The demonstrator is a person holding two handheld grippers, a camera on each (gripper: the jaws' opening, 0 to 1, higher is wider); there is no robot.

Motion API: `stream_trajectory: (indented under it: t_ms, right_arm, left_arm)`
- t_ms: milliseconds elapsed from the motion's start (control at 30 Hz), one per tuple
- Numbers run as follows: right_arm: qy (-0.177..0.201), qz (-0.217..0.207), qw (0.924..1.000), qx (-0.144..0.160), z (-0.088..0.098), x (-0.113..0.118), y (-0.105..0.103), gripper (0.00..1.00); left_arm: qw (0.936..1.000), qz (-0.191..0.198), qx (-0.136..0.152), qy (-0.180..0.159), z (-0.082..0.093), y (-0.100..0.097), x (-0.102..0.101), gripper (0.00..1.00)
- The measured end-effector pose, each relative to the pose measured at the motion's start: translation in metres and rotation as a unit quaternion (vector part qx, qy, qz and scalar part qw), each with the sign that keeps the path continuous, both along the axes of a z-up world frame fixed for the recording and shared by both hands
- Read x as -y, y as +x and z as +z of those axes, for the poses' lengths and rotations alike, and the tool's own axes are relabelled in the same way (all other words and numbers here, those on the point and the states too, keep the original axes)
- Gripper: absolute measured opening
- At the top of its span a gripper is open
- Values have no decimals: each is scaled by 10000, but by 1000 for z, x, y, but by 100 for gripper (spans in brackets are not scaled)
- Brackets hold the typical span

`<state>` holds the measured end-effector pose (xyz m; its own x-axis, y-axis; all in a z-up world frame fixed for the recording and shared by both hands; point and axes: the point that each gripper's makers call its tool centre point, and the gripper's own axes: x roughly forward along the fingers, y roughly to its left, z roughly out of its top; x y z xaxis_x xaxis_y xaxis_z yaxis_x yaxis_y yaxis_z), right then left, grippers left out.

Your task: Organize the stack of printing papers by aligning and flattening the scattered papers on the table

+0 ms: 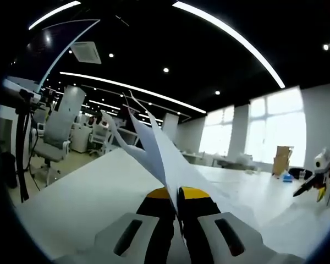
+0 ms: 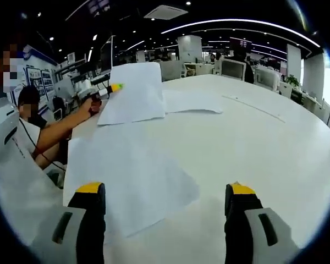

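A: Which step is this?
B: Gathering. The left gripper point(image 1: 177, 193) is clamped on thin white sheets point(image 1: 154, 146), lifted off the table point(image 1: 71, 203).
A: Next?
B: Probably squaring them over the flat sheet point(image 2: 129, 176) lying before the right gripper point(image 2: 165, 201), whose jaws gape wide, holding nothing.
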<state>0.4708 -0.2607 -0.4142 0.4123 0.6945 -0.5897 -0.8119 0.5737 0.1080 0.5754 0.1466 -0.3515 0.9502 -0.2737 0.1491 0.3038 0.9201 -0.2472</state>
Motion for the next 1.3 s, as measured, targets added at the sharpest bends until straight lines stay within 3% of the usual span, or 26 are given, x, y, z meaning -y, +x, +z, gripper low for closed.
stream_trajectory:
  t_ms: [567, 1300]
  right_arm:
    - [94, 38, 9999, 22, -3, 1, 2, 84]
    - [-136, -73, 9999, 16, 2, 7, 16, 83]
  left_arm:
    - [9999, 13, 110, 60, 3, -2, 0, 7]
    - [10000, -5, 72, 68, 2, 0, 3, 7]
